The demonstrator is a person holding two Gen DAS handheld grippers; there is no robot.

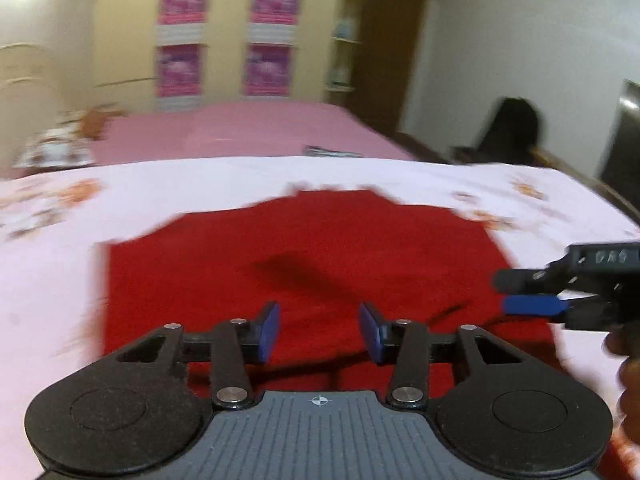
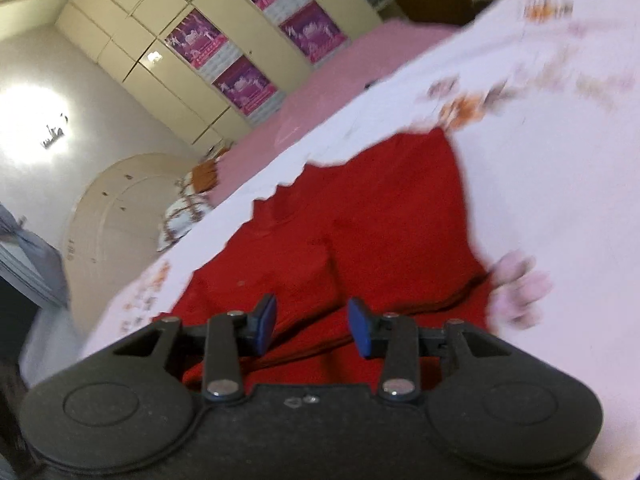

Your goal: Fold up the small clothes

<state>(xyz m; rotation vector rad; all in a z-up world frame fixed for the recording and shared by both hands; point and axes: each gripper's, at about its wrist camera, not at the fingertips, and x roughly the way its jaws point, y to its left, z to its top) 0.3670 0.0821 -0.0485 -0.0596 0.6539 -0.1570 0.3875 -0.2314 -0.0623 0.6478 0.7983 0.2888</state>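
Red garment [image 1: 304, 264] lying flat on white floral bedsheet [image 1: 248, 176] of bed, partly folded. Long axis running away from left wrist camera; scalloped edge pointing toward far side of bed. Left gripper [image 1: 319, 332] hovering over near end, fingers [image 1: 269, 332] parted, gripping nothing. Right gripper [image 2: 312, 328] hovering over folded near edge, fingers [image 2: 359, 328] parted, nothing between them. Both views motion-blurred.
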